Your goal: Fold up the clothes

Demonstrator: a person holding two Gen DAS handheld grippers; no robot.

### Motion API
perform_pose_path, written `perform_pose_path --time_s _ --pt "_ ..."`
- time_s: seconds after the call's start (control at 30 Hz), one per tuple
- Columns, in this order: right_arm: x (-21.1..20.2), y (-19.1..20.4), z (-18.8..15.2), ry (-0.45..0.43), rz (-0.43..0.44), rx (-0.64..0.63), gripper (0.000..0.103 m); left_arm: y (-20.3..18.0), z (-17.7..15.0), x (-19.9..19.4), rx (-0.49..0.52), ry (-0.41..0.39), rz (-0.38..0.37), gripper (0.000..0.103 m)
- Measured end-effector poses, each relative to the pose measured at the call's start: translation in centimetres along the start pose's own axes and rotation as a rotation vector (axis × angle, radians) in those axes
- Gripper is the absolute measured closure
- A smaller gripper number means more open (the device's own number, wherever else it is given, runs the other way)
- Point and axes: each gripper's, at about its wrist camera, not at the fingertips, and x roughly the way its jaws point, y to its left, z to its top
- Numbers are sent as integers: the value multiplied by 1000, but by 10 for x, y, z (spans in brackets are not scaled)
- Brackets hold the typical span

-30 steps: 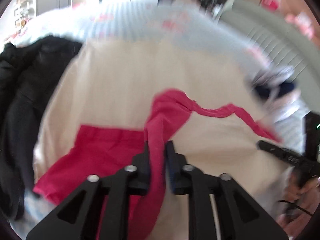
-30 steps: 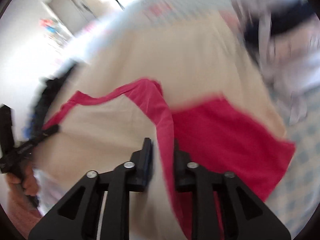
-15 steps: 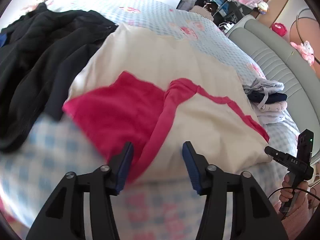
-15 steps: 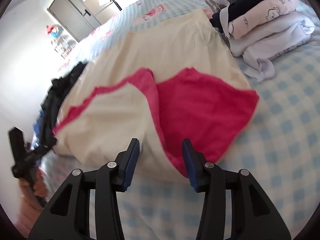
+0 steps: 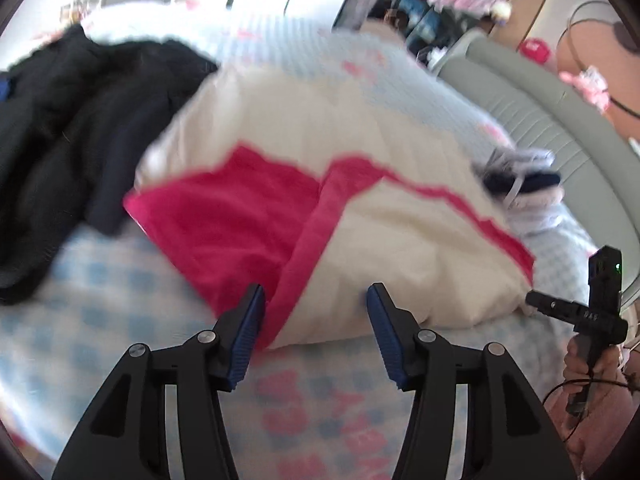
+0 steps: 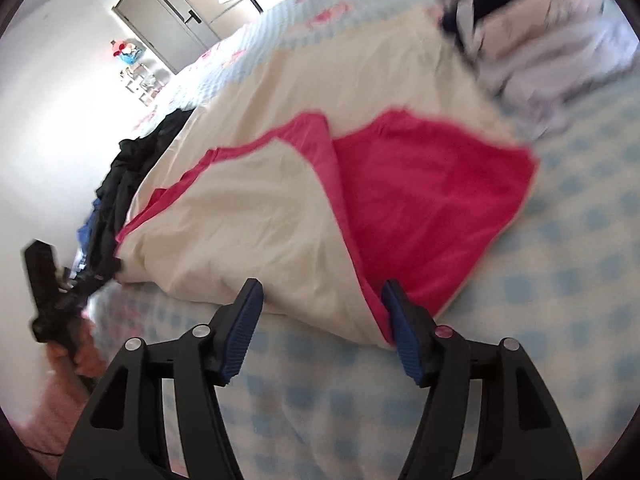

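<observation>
Left wrist view: we are holding the left tongs [image 5: 316, 332] spread wide with nothing between the pads, just above the near edge of the bed [image 5: 132, 340]. The cream-and-pink garment [image 5: 360, 216] is lying across the middle of the bed with one pink panel turned over the cream side, its near hem sitting between the tong tips. A heap of dark clothes [image 5: 72, 120] is lying loose toward the bed's left edge. A stack of folded laundry [image 5: 524, 188] is resting toward the right edge.

Right wrist view: we are holding the right tongs [image 6: 322, 328] equally wide apart and empty, at the near hem of the same garment [image 6: 256, 208]. The folded stack [image 6: 536, 44] is showing beyond it, and the dark heap [image 6: 132, 168] is lying along the far left edge.

Progress, as we are judging it: some items are lying folded; this garment is showing one fold at most and is needing further folds; the dark heap is remaining unfolded.
</observation>
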Motion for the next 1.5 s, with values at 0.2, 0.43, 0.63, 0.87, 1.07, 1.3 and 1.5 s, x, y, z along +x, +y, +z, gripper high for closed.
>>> perform_pose_path --time_s 0.2,0.43,0.63,0.87,1.07,1.3,1.5 --pt "-6 13 -5 -33 -99 -75 94 -2 6 -13 71 -9 20 94" --pt "-25 9 9 -28 -136 -71 96 -5 14 -29 156 -21 41 95" --pt "-19 8 8 -10 -223 -115 96 4 16 -23 159 23 38 95" --pt "-17 -3 0 -9 -217 -58 93 27 9 -24 16 67 5 82" --pt "-61 13 14 -145 -124 -84 79 12 22 -70 23 -199 72 71" --pt "-9 64 17 -23 -143 -228 79 -48 19 -5 117 -64 -17 71" --pt "-2 23 -16 20 -203 -168 91 -44 3 23 147 76 30 71"
